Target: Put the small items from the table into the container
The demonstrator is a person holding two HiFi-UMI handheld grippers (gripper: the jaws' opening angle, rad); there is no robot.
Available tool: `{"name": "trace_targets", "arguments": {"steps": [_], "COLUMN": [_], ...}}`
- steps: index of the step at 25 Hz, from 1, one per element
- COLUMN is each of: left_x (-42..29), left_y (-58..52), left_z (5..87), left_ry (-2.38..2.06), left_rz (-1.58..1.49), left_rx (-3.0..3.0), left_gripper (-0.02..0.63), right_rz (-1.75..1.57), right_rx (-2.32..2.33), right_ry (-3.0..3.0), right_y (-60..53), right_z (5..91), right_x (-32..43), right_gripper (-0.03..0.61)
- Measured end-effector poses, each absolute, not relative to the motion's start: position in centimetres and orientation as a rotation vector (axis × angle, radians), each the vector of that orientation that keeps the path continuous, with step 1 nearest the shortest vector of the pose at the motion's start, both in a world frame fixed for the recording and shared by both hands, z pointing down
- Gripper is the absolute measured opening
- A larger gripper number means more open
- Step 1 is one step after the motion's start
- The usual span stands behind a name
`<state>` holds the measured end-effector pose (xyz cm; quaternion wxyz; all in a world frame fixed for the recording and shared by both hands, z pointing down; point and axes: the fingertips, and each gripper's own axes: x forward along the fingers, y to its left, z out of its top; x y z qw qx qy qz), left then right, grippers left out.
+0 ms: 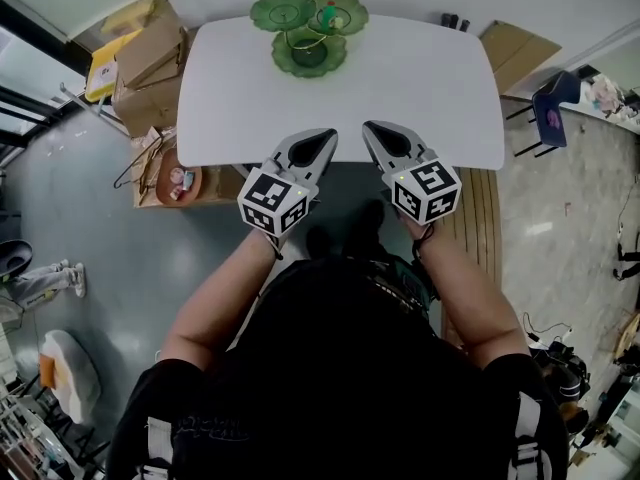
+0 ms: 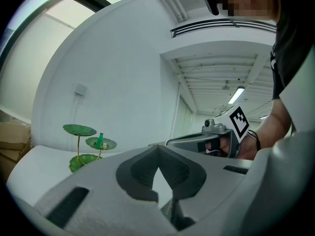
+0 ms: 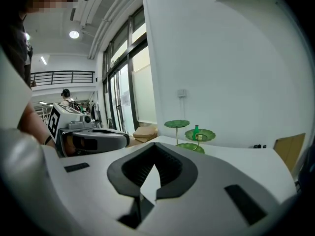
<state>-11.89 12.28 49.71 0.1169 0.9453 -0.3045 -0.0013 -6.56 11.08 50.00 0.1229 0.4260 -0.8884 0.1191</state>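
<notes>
Head view: the left gripper [image 1: 325,134] and right gripper [image 1: 372,128] hover side by side over the near edge of the white table [image 1: 420,78]. Each pair of jaws is drawn to a closed point, carrying nothing. At the table's far edge stands the green tiered dish stand [image 1: 308,28], with a small green piece [image 1: 327,15] on one of its dishes. Cardboard boxes [image 1: 145,58] sit to the table's left.

Left gripper view: the jaw tips meet with nothing between them. The stand [image 2: 86,146] rises well beyond them on the left, and the other gripper shows at the right, a hand [image 2: 246,146] wrapped round it.

Right gripper view: the jaws are pressed together and empty. The stand [image 3: 189,134] is ahead on the right, and only here do tall windows [image 3: 125,82] show.
</notes>
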Motion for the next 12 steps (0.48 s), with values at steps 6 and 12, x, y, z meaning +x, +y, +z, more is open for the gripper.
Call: {"name": "trace_targets", "arguments": {"steps": [6, 12], "left_x": [-12.48, -12.03], "left_y": [12.57, 12.54], "left_z": [49.82, 49.76], "left_ry": [-0.891, -0.877], "left_rz": [-0.013, -0.009], "left_rx": [2.762, 2.771], "left_gripper": [0.008, 0.008], "right_rz": [0.339, 0.348], "right_rx": [1.241, 1.245], "right_ry": [-2.596, -2.607], "right_y": [11.53, 11.23], "right_z": [49.77, 49.87], "right_x": [-7.25, -7.4], "right_gripper": [0.015, 0.015]}}
